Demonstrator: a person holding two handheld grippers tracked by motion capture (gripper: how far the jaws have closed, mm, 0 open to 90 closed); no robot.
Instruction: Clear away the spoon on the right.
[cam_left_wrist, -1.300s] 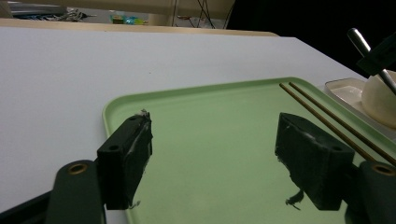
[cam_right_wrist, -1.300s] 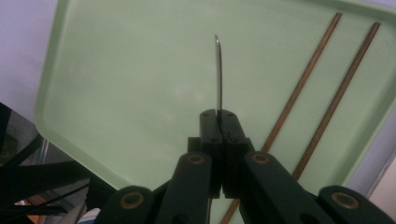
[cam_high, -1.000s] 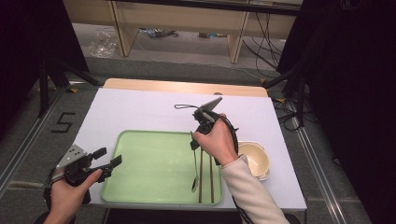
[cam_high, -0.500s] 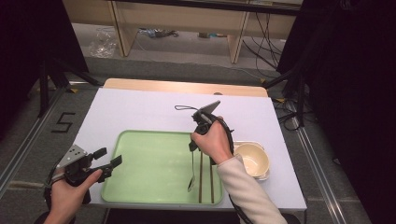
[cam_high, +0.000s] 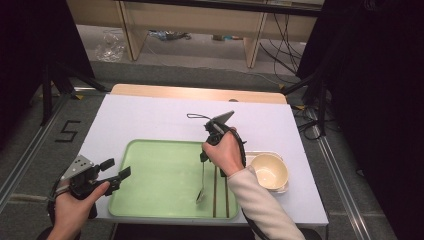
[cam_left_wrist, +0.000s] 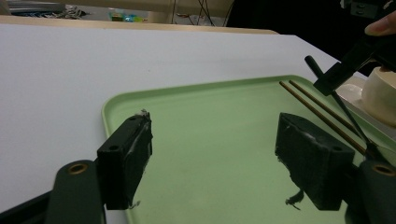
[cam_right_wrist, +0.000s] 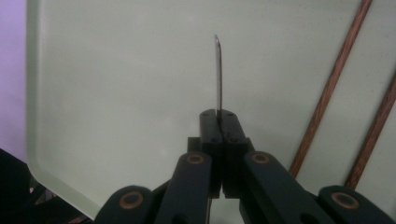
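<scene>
At the near left corner of the white surface (cam_high: 150, 120), the left claw (cam_high: 119, 169) hovers just off the left rim of the green tray (cam_high: 150, 170), its jaws spread wide with nothing between them. The left gripper view looks between those jaws across the bare tray floor toward the far right, where the right claw (cam_left_wrist: 334, 77) hangs over the pair of brown chopsticks (cam_left_wrist: 322, 109).

Toward the tray's right side, the right claw (cam_high: 202, 159) is pressed together on the handle of a metal spoon (cam_high: 201, 185). The spoon hangs down with its bowl at or just above the tray floor; whether it touches cannot be told. The two chopsticks (cam_high: 220, 192) lie parallel on the tray just right of the spoon, close but apart from it. The right gripper view shows the spoon (cam_right_wrist: 218, 74) edge-on as a thin blade rising from the shut jaws, with the chopsticks (cam_right_wrist: 327, 93) slanting on the right.

Beyond the tray's right rim sits a cream bowl (cam_high: 269, 171) on a small white plate (cam_high: 250, 156), which the high view shows whole and the left gripper view only as an edge.
</scene>
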